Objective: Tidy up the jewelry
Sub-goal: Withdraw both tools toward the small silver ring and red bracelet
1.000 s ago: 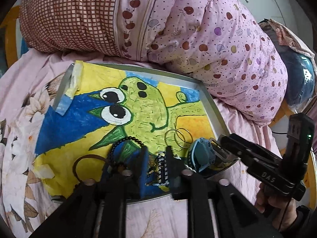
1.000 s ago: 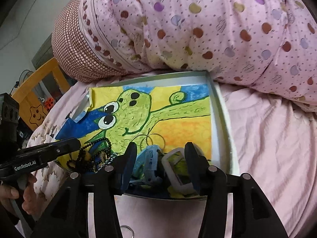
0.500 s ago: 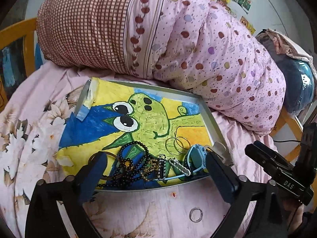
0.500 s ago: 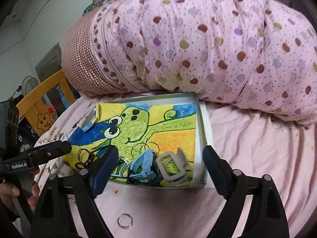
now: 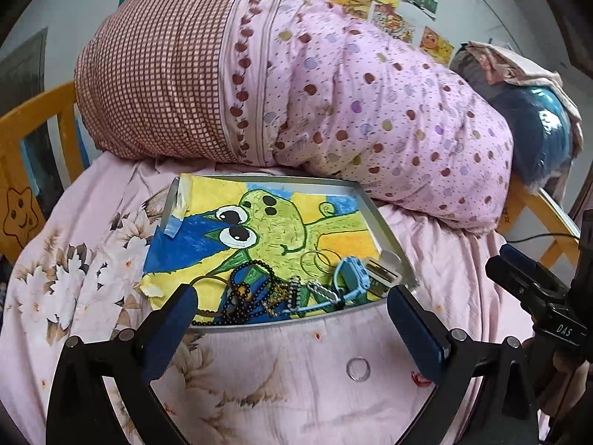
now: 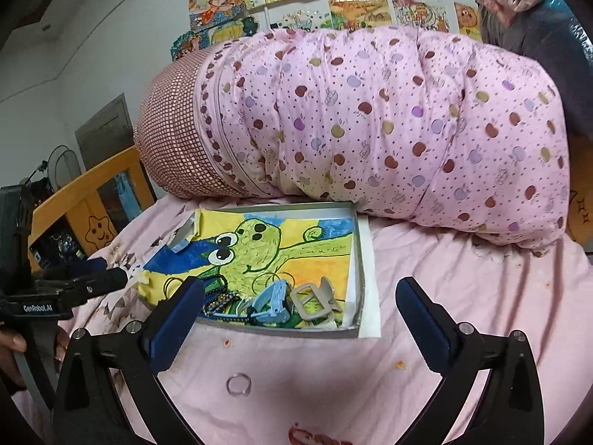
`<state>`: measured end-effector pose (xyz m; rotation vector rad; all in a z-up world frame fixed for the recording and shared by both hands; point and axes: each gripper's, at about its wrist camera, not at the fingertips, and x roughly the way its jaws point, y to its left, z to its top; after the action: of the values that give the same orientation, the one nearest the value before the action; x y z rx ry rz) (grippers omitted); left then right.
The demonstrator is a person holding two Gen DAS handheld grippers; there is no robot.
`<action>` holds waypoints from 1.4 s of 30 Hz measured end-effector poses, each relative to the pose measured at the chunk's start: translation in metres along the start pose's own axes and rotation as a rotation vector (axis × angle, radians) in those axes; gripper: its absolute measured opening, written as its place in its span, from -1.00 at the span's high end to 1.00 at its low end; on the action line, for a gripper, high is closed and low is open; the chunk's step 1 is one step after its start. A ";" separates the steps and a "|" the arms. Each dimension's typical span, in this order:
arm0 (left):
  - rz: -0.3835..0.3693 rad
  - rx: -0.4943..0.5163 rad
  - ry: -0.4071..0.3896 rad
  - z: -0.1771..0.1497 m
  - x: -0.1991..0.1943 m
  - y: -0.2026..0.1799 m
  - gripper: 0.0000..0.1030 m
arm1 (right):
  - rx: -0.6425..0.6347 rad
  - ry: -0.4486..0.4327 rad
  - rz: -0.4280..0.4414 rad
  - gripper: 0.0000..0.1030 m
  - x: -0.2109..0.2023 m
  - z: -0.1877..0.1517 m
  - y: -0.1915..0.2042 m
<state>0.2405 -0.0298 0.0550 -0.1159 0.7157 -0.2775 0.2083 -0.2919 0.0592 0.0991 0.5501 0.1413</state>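
On the pink bed sheet (image 5: 281, 393), a shallow metal tray (image 5: 389, 237) lined with a frog drawing holds the jewelry at its near edge: black beads (image 5: 252, 278), thin bangles (image 5: 315, 259), a blue watch (image 5: 350, 278) and a beige buckle (image 6: 315, 296). One small ring (image 5: 358, 369) lies loose on the sheet, apart from the tray. Left tool (image 5: 292, 319) and right tool (image 6: 300, 311) both hover spread wide and empty near the tray's front edge.

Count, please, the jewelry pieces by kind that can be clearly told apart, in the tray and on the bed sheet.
Black bead necklace: 1
Blue watch: 1
Beige buckle: 1
Thin wire hoops: 2
Small ring on the sheet, outside the tray: 1
Total: 6
Some tangled chains near the beads cannot be separated, so they are not counted.
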 end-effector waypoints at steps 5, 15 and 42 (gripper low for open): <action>0.000 0.024 -0.040 -0.009 -0.021 -0.008 -1.00 | -0.012 -0.018 -0.023 -0.97 -0.028 -0.011 -0.004; -0.022 0.085 -0.043 -0.037 -0.036 -0.027 -1.00 | 0.038 -0.002 -0.067 -0.97 -0.055 -0.037 -0.021; 0.020 0.148 0.211 -0.112 0.040 -0.042 -1.00 | 0.119 0.261 -0.086 -0.97 -0.012 -0.126 -0.042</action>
<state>0.1862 -0.0830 -0.0463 0.0626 0.9026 -0.3260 0.1365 -0.3280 -0.0469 0.1745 0.8225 0.0374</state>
